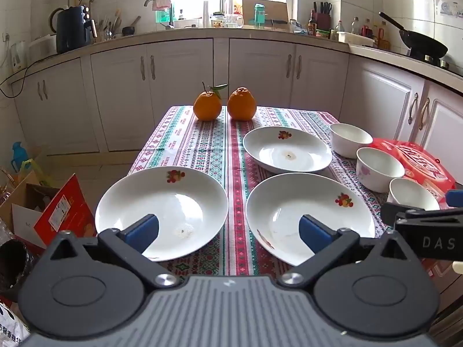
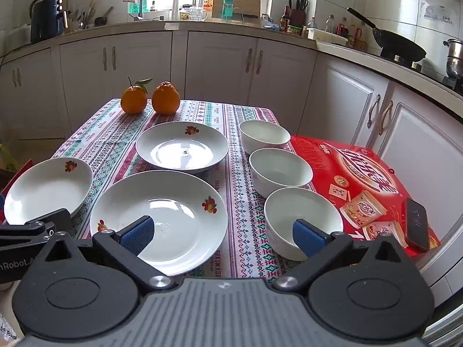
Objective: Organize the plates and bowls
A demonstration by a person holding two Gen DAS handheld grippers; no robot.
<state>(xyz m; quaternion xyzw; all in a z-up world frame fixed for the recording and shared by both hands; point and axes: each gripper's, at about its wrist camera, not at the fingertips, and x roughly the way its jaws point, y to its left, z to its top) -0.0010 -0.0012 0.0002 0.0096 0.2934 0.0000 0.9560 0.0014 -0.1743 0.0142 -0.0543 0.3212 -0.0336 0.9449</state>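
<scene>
Nothing looks sorted yet: three plates (image 2: 158,219) lie singly on the table (image 2: 240,202), none stacked, and three bowls (image 2: 302,222) stand in a row beside a red box (image 2: 361,170). Stacking all of them appears still to do. The left gripper (image 1: 228,232) and right gripper (image 2: 222,234) hover near, jaws wide apart and empty. The tablecloth edge reads "HANDMADE"; the other gripper's arm shows "DAS" and "nRobot"; the box's lettering is too stylised to read surely.
</scene>
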